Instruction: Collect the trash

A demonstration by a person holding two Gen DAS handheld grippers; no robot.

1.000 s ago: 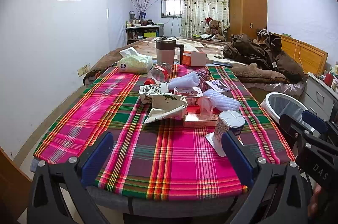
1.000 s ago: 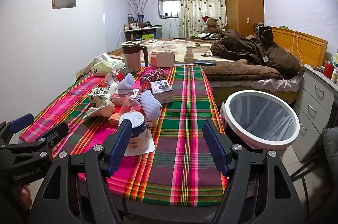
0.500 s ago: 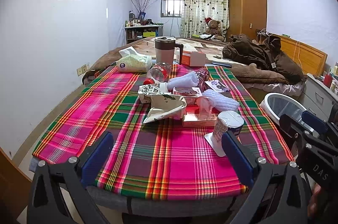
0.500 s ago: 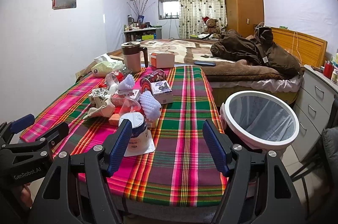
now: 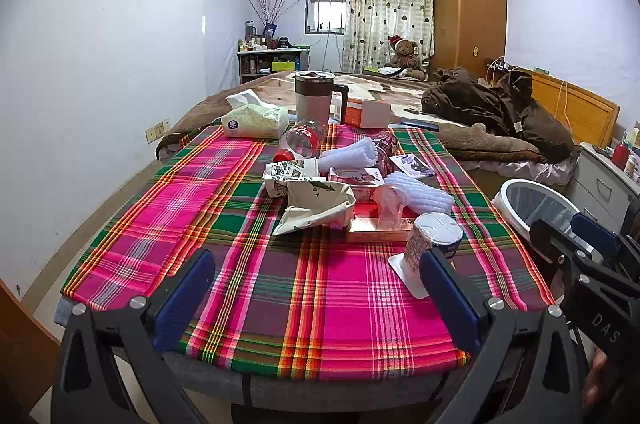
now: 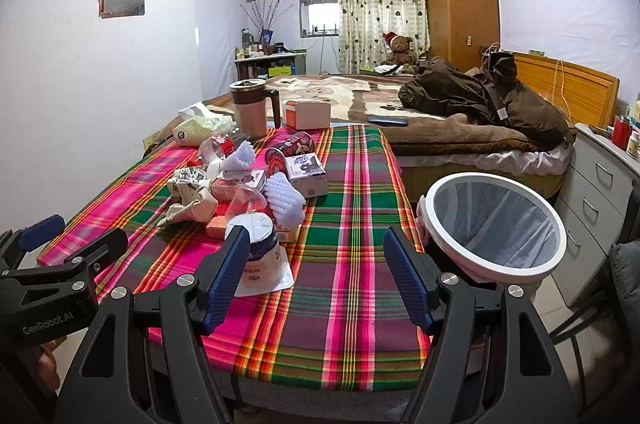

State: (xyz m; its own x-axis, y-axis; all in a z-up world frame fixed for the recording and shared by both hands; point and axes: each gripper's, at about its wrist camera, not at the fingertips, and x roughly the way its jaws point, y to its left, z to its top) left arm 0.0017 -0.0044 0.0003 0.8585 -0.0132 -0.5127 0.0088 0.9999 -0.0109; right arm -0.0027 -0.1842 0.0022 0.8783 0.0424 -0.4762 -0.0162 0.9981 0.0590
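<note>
A heap of trash lies mid-table on the plaid cloth (image 5: pixel 240 207): a crumpled paper bag (image 5: pixel 316 203), an upturned yogurt cup (image 5: pixel 434 240) (image 6: pixel 256 248) on its peeled lid, white foam wraps (image 5: pixel 420 193) (image 6: pixel 284 197), a clear plastic cup (image 6: pixel 244 201), a cola bottle (image 5: pixel 304 139), a can (image 6: pixel 288 151) and small boxes. A white-rimmed bin (image 6: pixel 496 224) (image 5: pixel 536 203) with a liner stands beside the table's right edge. My left gripper (image 5: pixel 316 292) hovers open over the near edge. My right gripper (image 6: pixel 316 276) is open too, its left finger just in front of the yogurt cup.
At the table's far end stand a lidded mug (image 5: pixel 316 97), a tissue pack (image 5: pixel 256 119) and an orange-white box (image 5: pixel 368 113). Behind is a bed with a brown coat (image 6: pixel 480 95). Grey drawers (image 6: pixel 600 191) stand at the right.
Almost nothing has shifted; both grippers hold their places, with only a slight drift of the views.
</note>
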